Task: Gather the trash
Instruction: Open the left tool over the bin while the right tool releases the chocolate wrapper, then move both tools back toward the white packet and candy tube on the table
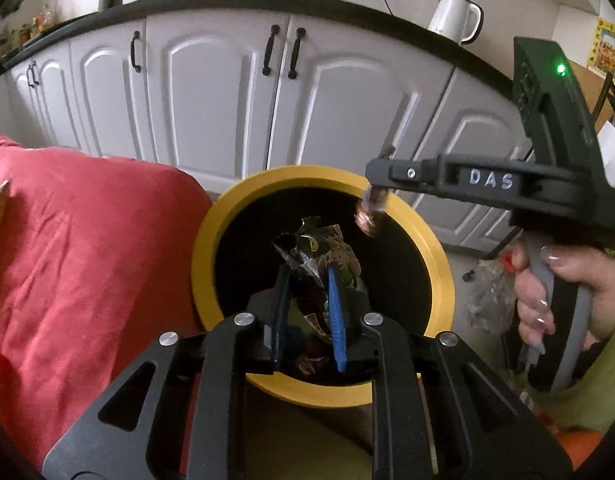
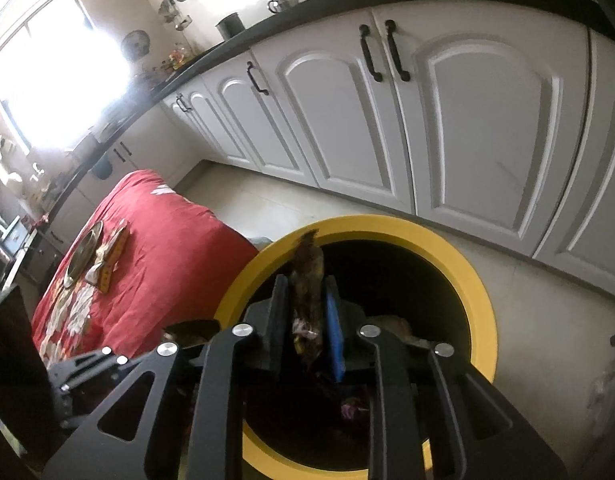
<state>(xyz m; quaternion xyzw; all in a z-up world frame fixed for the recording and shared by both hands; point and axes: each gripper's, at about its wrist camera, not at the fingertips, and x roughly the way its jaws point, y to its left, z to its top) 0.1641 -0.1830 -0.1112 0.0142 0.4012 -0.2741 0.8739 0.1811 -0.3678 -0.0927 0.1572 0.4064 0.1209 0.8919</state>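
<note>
We see our left gripper (image 1: 307, 280) pointing down over the mouth of a bin (image 1: 205, 240) with a yellow rim and a dark inside. A crumpled wrapper (image 1: 319, 252), dark foil with green and white print, sits between its two fingers (image 1: 334, 312); the jaws stand only a narrow gap apart, and the wrapper fills that gap and sticks out past the tips, hanging above the bin's opening. We cannot tell whether the pads press it firmly.

Our right gripper (image 2: 305, 304) also hangs over the bin (image 2: 479, 280), near its far rim in the left view. A thin brown scrap (image 2: 307, 276) stands upright between its fingers (image 2: 333, 328), the jaws a little apart with the scrap in the gap and its frayed top rising past the tips. In the left view the same gripper (image 1: 373, 196) comes in from the right, held by a hand (image 1: 563, 292) with a green sleeve, and the scrap (image 1: 369, 216) dangles blurred below its tip, over the bin.

More trash lies dark in the bottom of the bin. To the left of the bin is a red cloth (image 2: 155, 248) with a round tray (image 2: 83, 256) and some wrappers on it. Behind stand white cabinets (image 1: 211, 100) with black handles, and a white jug (image 1: 455, 16) on the counter.
</note>
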